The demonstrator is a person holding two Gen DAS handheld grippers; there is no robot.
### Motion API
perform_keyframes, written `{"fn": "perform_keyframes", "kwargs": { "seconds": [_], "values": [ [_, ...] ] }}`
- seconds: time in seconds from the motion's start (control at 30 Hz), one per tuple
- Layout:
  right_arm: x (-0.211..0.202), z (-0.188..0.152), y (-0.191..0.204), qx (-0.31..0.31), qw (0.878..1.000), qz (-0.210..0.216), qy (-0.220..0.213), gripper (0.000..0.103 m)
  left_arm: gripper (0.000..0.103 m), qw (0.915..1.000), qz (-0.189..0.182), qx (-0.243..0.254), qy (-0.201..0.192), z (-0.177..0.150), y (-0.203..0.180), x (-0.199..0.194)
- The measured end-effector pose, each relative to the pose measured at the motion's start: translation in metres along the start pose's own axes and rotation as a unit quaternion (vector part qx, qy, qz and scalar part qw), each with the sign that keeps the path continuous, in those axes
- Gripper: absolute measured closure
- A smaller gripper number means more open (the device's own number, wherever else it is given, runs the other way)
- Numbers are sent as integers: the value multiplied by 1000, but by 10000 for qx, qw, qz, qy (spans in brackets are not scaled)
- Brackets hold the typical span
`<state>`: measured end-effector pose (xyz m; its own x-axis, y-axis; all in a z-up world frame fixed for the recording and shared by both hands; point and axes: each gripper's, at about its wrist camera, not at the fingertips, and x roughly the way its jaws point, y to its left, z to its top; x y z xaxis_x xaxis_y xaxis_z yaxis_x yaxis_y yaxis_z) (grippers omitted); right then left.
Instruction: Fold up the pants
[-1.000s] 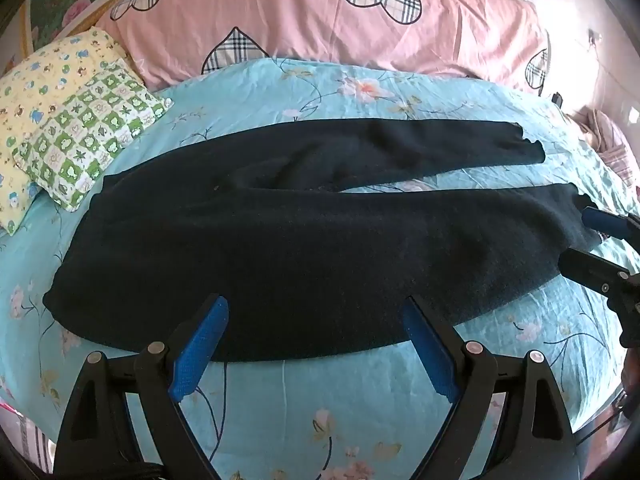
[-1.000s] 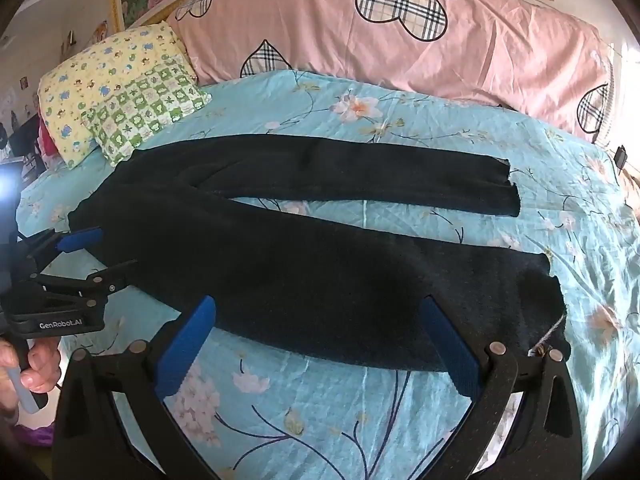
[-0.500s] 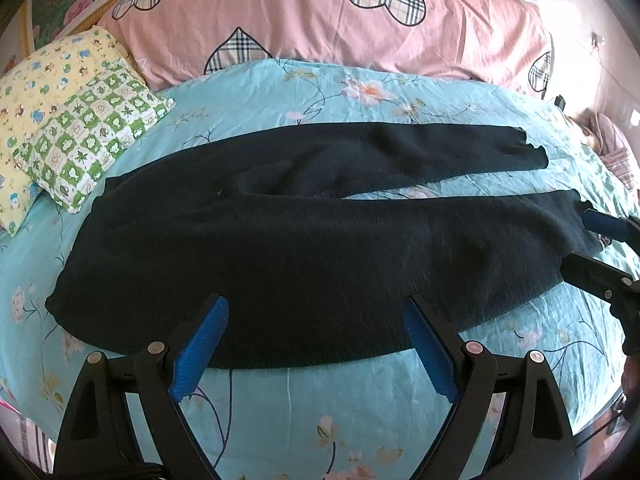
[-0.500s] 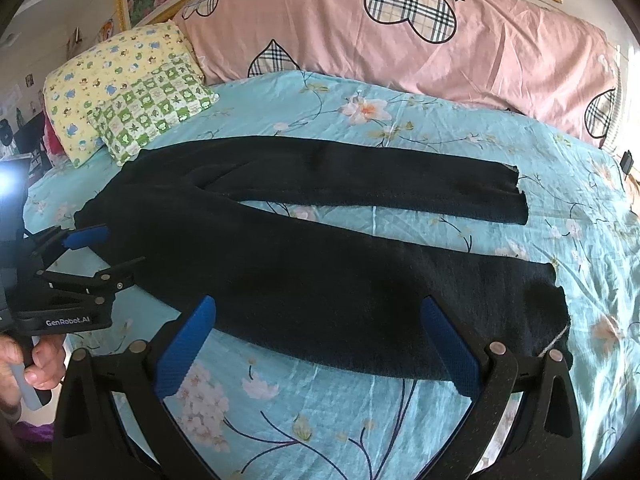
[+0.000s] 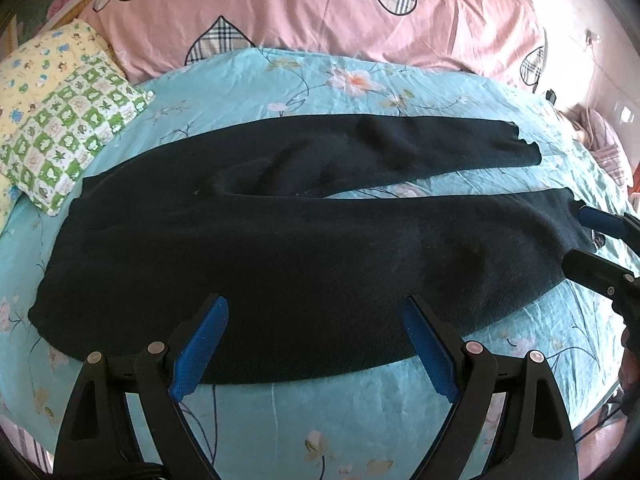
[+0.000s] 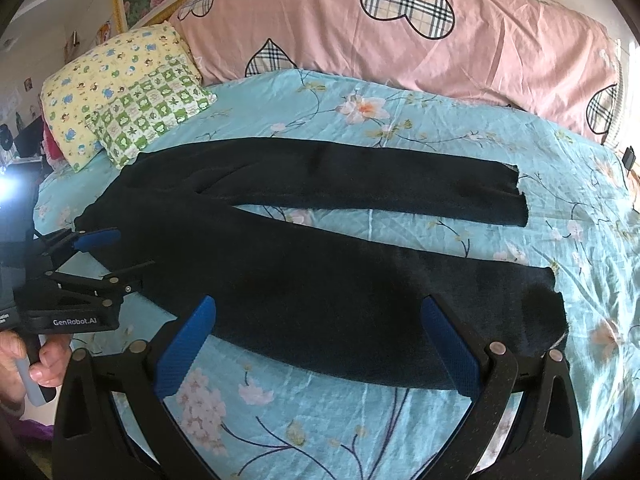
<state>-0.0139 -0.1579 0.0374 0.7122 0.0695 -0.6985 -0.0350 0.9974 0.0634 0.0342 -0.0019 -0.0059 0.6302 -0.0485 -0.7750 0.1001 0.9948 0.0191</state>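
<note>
Black pants (image 5: 304, 248) lie flat on the teal floral bed sheet (image 5: 320, 420), waist at the left and both legs running right. The far leg (image 6: 360, 176) is spread apart from the near leg (image 6: 360, 292). My left gripper (image 5: 316, 312) is open, its blue pads (image 5: 200, 344) over the near edge of the pants by the hip. It also shows open beside the waist, the left gripper (image 6: 128, 254). My right gripper (image 6: 320, 306) is open over the near leg's lower edge. From the other side the right gripper (image 5: 576, 242) sits at that leg's cuff, holding nothing.
Two patterned pillows (image 6: 128, 108) lie at the back left, close to the waist. A pink quilt with plaid hearts (image 6: 400, 28) lines the back. A hand (image 6: 40, 360) holds the left gripper's handle. Bundled cloth (image 5: 604, 144) sits at the bed's far right edge.
Both grippers have crept forward over the near edge of the pants and stay open. The pants have not moved.
</note>
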Motion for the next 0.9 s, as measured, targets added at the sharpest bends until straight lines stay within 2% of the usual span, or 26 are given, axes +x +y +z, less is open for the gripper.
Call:
{"fn": "perform_keyframes", "kwargs": {
  "seconds": [0.17, 0.27, 0.53, 0.73, 0.9],
  "values": [
    [3, 2, -12, -71, 9992, -191, 347, 1, 13, 9999, -70, 44, 59, 5, -2, 5],
    [3, 3, -19, 115, 9996, -53, 250, 1, 13, 9999, -124, 37, 97, 9, -2, 9],
    [8, 17, -40, 230, 9994, -32, 244, 1, 13, 9997, -196, -26, 152, 29, 0, 20],
    [18, 34, -63, 391, 9985, -8, 394, 1, 14, 9994, -260, 194, 131, 54, 1, 31],
    [29, 50, -82, 490, 9979, 3, 413, 1, 13, 9979, -462, 416, 167, 78, -1, 46]
  ]
}}
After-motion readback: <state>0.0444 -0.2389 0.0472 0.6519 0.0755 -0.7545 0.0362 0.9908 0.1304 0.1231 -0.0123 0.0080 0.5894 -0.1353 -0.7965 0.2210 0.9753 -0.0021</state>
